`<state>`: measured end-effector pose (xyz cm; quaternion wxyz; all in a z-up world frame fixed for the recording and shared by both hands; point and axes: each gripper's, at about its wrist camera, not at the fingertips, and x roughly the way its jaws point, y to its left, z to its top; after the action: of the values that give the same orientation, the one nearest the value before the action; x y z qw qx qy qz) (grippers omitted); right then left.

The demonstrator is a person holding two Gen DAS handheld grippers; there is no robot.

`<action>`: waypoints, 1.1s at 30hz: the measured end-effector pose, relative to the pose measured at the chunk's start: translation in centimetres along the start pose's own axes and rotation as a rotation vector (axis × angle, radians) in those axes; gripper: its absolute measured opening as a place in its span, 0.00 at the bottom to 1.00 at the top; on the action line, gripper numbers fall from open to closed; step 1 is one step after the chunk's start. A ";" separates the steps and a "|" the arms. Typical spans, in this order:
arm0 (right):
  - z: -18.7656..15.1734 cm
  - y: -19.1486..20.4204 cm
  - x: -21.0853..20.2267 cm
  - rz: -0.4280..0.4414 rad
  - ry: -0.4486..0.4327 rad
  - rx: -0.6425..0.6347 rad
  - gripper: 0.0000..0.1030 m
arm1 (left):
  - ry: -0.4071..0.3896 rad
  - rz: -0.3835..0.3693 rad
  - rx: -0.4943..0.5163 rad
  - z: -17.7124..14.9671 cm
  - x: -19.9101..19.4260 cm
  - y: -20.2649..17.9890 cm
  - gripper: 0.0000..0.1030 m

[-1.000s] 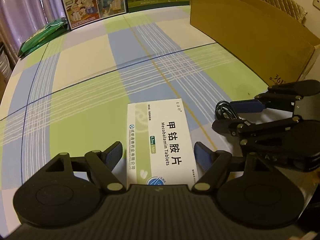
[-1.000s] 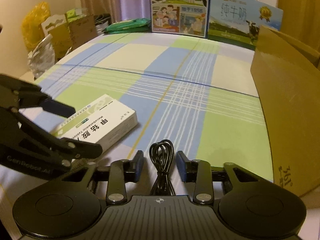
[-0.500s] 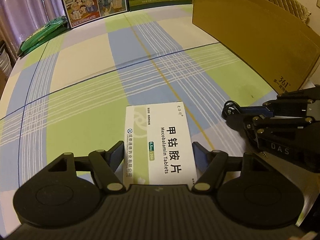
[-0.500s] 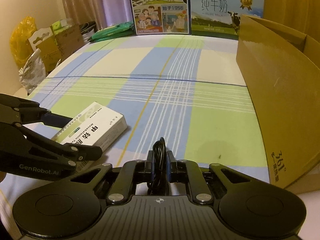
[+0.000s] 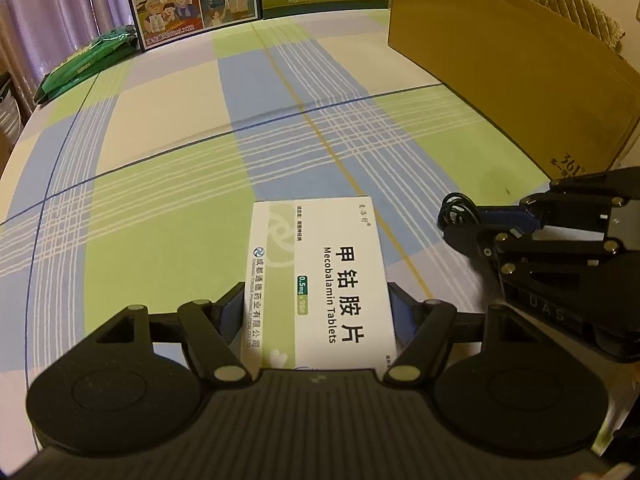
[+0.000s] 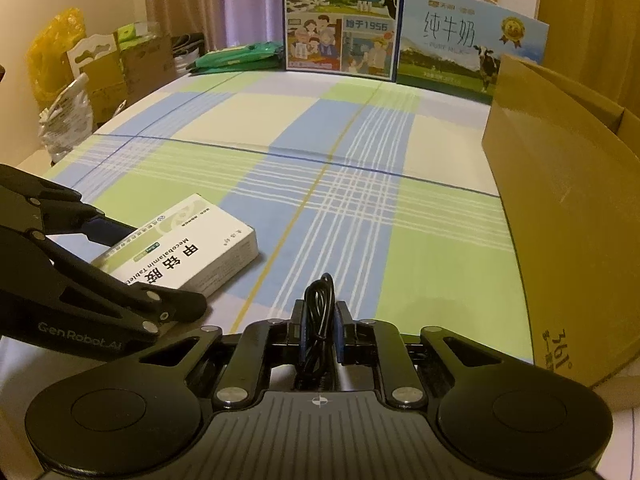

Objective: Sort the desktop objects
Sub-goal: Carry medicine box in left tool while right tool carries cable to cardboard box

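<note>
The white rectangular cardboard tablet box (image 5: pixel 320 276), lying on the checked bench (image 5: pixel 168 168), is being clamped by the left claw (image 5: pixel 318 312), while the coiled black cable (image 6: pixel 319 312) is being pinched by the closed right claw (image 6: pixel 319 330). Both pickups appear to be in hand; lifting and carrying toward the open brown cardboard carton (image 6: pixel 560 216) is probably being called for next.

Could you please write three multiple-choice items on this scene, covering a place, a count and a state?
1. Where is the tall brown cardboard box?
A. Right of the table
B. Left of the table
C. On the tablet box

2. How many milk cartons stand at the far edge?
A. One
B. Two
C. Four

3. What is the right gripper doing?
A. Standing open
B. Shut on nothing
C. Shut on the coiled black cable

Answers: 1 A, its wall fills the right side of both views. 2 B, the illustrated carton and the pale blue carton. 3 C, both pads press the coil.
</note>
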<state>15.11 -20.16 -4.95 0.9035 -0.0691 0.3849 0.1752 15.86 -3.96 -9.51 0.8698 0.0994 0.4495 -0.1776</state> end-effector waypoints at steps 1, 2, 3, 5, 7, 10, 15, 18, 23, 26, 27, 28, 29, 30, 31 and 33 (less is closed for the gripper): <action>0.0 0.0 0.0 0.001 0.000 0.006 0.09 | 0.001 0.002 0.000 0.0 0.0 -0.1 0.66; 0.0 0.0 0.0 0.001 0.000 0.007 0.09 | 0.004 0.004 -0.002 0.0 -0.1 -0.1 0.65; 0.0 0.0 -0.1 0.002 0.000 0.010 0.08 | 0.008 0.003 -0.005 0.1 -0.1 -0.2 0.65; 0.1 0.0 -0.4 0.001 -0.008 0.013 0.08 | 0.011 0.000 -0.015 0.0 -0.2 -0.3 0.65; 0.2 -0.1 -0.8 0.000 -0.023 0.016 0.08 | 0.005 0.000 -0.022 0.0 -0.6 -0.5 0.65; 0.3 -0.2 -1.2 -0.002 -0.038 0.024 0.08 | 0.001 0.002 -0.036 0.1 -1.3 -0.7 0.65; 0.4 -0.3 -2.2 0.007 -0.056 0.043 0.08 | -0.006 0.008 -0.061 0.2 -2.5 -0.7 0.65; 0.7 -0.5 -3.2 0.013 -0.075 0.059 0.08 | -0.010 0.003 -0.078 0.3 -3.5 -0.8 0.65; 1.0 -1.1 -5.7 0.013 -0.100 0.102 0.08 | -0.016 0.008 -0.086 0.2 -5.3 -1.4 0.65; 1.2 -1.5 -7.3 0.005 -0.112 0.118 0.08 | -0.024 0.005 -0.097 0.1 -6.6 -1.9 0.65; 1.3 -1.7 -7.8 0.000 -0.117 0.123 0.08 | -0.027 0.005 -0.098 0.1 -7.0 -2.1 0.65; 1.4 -1.8 -8.4 -0.004 -0.122 0.127 0.08 | -0.032 0.005 -0.098 0.1 -7.5 -2.3 0.65; 1.5 -1.9 -9.0 -0.007 -0.127 0.130 0.08 | -0.036 0.005 -0.099 0.2 -7.9 -2.5 0.65; 1.6 -2.0 -9.6 -0.011 -0.135 0.131 0.08 | -0.041 0.006 -0.099 0.3 -8.4 -2.6 0.65; 1.8 -2.0 -10.2 -0.014 -0.143 0.133 0.08 | -0.048 0.007 -0.097 0.4 -8.9 -2.8 0.65; 2.1 -2.0 -11.3 -0.013 -0.156 0.137 0.08 | -0.062 0.009 -0.094 0.6 -9.8 -3.2 0.65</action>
<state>10.00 -24.50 4.57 0.9344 0.0040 0.3242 0.1475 9.78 -4.92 -1.19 0.8877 0.0546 0.4299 -0.1555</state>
